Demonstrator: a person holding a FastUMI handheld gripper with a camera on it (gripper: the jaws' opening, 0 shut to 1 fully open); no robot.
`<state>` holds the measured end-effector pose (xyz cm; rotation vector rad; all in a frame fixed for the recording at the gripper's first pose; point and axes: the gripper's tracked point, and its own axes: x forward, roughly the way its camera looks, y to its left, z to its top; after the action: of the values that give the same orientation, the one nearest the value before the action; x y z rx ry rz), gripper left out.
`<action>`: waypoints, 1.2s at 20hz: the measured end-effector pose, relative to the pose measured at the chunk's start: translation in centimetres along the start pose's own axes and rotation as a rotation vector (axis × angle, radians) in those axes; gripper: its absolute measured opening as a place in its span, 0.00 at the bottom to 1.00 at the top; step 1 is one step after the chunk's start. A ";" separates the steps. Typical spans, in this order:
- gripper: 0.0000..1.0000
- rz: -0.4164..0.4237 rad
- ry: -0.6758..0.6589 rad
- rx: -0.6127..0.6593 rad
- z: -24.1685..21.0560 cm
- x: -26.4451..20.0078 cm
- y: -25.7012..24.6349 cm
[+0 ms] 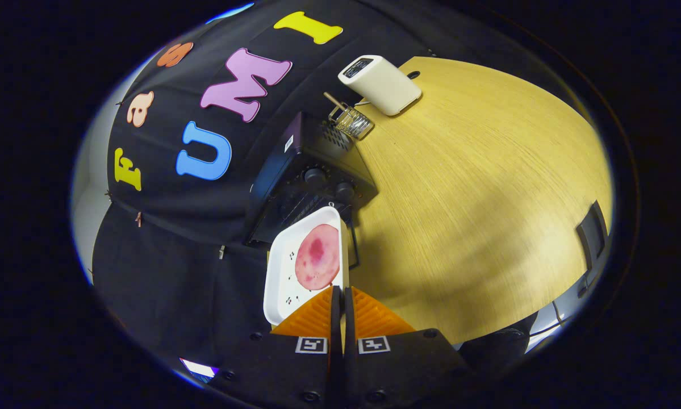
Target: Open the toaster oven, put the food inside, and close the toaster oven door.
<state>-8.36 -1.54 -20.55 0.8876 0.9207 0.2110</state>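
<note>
tool (341, 295) pinching white tray (286, 278) rim, apparently above wood table (476, 187), toaster oven (309, 182) beyond

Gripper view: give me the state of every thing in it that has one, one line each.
gripper: shut on the tray's edge.
white tray: held tilted, in the air before the oven.
pink food slice: lying on the tray.
toaster oven: door state unclear behind the tray.
white toaster: lying on its side on the table.
</note>
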 end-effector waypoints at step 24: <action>0.06 -0.099 -0.227 0.121 0.3 20.7 7.0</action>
<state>5.92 13.36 -27.74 0.9535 0.7688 -0.0312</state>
